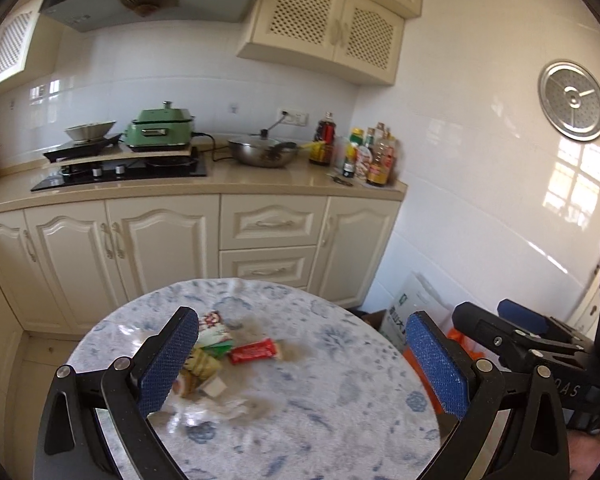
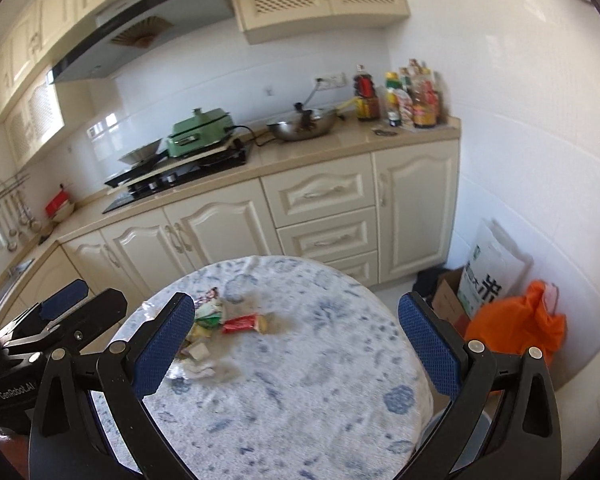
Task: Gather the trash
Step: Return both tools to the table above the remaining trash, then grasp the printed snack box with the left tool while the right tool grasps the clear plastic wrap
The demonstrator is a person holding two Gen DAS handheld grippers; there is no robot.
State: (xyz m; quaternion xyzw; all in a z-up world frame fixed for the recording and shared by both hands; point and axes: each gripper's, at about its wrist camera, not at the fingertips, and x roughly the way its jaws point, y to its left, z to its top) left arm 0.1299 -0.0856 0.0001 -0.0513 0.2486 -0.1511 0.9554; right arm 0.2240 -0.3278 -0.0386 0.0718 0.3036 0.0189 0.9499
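Here, both tongs hang released above the round blue-flowered tabletop (image 1: pixel 320 400), gripping nothing. The left tongs (image 1: pixel 302 354) and right tongs (image 2: pixel 296 340) both face a small heap of wrappers (image 1: pixel 204 360) lying on the tabletop's left half, with a red snack wrapper (image 1: pixel 254 351) at its right edge. An orange bag (image 2: pixel 520 320) sits on the floor by the wall.

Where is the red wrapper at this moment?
The red wrapper lies on the round table, at the right edge of the trash pile, in both views left of centre.
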